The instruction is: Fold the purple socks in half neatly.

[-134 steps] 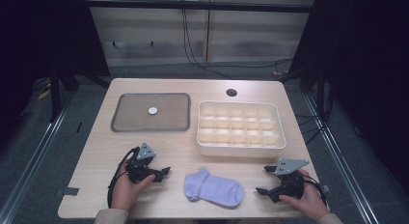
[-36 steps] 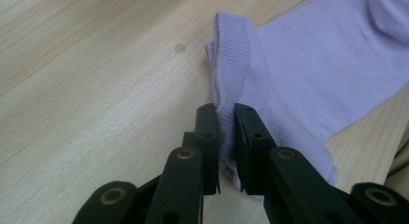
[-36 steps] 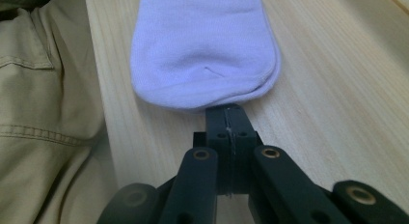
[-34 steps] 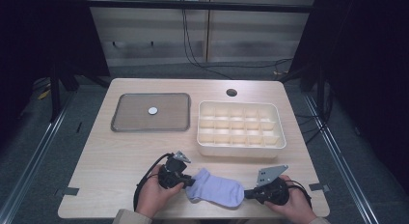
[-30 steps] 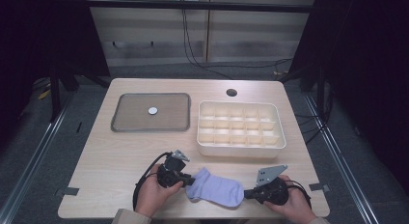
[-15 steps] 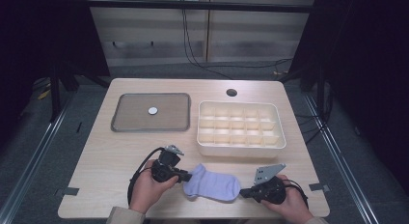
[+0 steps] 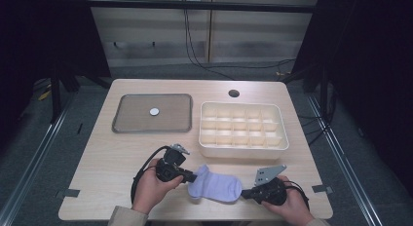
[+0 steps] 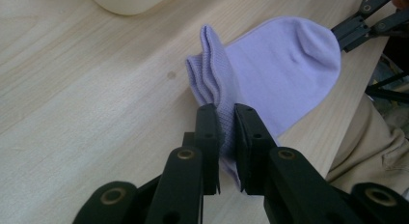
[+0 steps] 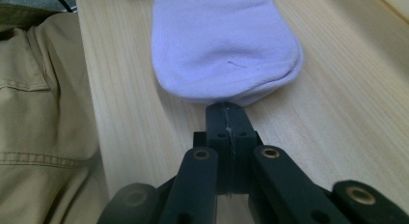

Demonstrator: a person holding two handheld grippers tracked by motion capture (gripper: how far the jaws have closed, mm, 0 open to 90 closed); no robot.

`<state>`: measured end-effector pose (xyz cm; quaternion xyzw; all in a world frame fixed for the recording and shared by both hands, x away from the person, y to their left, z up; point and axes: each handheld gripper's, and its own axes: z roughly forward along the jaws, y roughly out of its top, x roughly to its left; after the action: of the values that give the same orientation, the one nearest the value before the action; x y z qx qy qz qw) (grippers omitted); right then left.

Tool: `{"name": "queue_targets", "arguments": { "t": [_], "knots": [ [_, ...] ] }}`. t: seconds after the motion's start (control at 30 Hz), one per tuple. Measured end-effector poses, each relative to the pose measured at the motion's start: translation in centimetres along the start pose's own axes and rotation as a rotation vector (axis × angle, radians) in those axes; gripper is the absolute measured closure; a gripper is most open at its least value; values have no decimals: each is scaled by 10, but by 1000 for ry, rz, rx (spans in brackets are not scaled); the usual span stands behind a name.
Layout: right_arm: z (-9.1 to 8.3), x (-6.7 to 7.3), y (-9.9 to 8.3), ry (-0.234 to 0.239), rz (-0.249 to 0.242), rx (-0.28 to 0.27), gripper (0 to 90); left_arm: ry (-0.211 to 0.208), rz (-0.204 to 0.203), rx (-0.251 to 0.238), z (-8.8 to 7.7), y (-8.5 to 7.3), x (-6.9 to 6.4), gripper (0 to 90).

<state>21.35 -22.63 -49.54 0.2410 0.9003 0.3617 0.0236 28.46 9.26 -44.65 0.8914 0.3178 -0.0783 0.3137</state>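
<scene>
A lilac sock [image 7: 216, 187] lies flat near the table's front edge. In the left gripper view its ribbed cuff end is bunched into folds, and the sock [image 8: 279, 64] runs away to the upper right. My left gripper [image 7: 192, 178] [image 8: 225, 110] is shut on that cuff end, with fabric pinched between the pads. My right gripper [image 7: 245, 193] [image 9: 226, 108] lies low on the table with its jaws pressed flush together. Its tip touches the toe edge of the sock [image 9: 222, 45], and no fabric shows between the pads. The right gripper [image 8: 347, 31] also appears at the toe in the left gripper view.
A white compartment box [image 7: 243, 150] stands just behind the sock. A grey tray [image 7: 126, 123] holding a small white disc [image 7: 154, 111] lies at the back left. A round hole [image 7: 234, 93] is in the table near its far edge. The person's lap is close under the front edge.
Both grippers came in from the sides to the sock's two ends. In the last second the left gripper drew the cuff end slightly left and back. The right gripper stayed still.
</scene>
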Motion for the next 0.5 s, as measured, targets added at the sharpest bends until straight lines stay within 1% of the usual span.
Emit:
{"name": "queue_targets", "arguments": {
  "t": [0.03, 0.07, 0.1, 0.13, 0.17, 0.23, 0.3, 0.33, 0.43, 0.47, 0.5],
  "knots": [
    [0, 0, 0, 1, 2, -1, 900, -3, -4, 0, 0, 1, -1, 809],
    [0, 0, 0, 1, 2, -2, 900, -10, 10, 7, -1, 2, -1, 809],
    [0, 0, 0, 1, 2, -2, 900, -9, -4, 0, -1, 3, -3, 809],
    [0, 0, 0, 0, 1, -3, 900, -14, 6, 1, -1, 4, -4, 809],
    [0, 0, 0, -1, 2, -4, 900, -16, 6, 4, -1, 5, -6, 809],
    [1, 0, 0, -3, 3, -6, 900, -21, 19, 5, -1, 7, -11, 809],
    [1, -1, 0, -2, 1, -7, 900, -21, 32, 14, -2, 9, -12, 809],
    [1, -1, 0, -5, 3, -8, 900, -18, 27, 6, -2, 10, -14, 809],
    [1, 0, 0, -6, 4, -7, 900, -21, 48, 16, -1, 13, -17, 809],
    [1, 0, 0, -4, 10, -9, 900, -23, 40, 10, 0, 14, -18, 809],
    [1, 0, 0, -2, 14, -9, 900, -26, 43, 10, 0, 15, -19, 809]
  ]
}}
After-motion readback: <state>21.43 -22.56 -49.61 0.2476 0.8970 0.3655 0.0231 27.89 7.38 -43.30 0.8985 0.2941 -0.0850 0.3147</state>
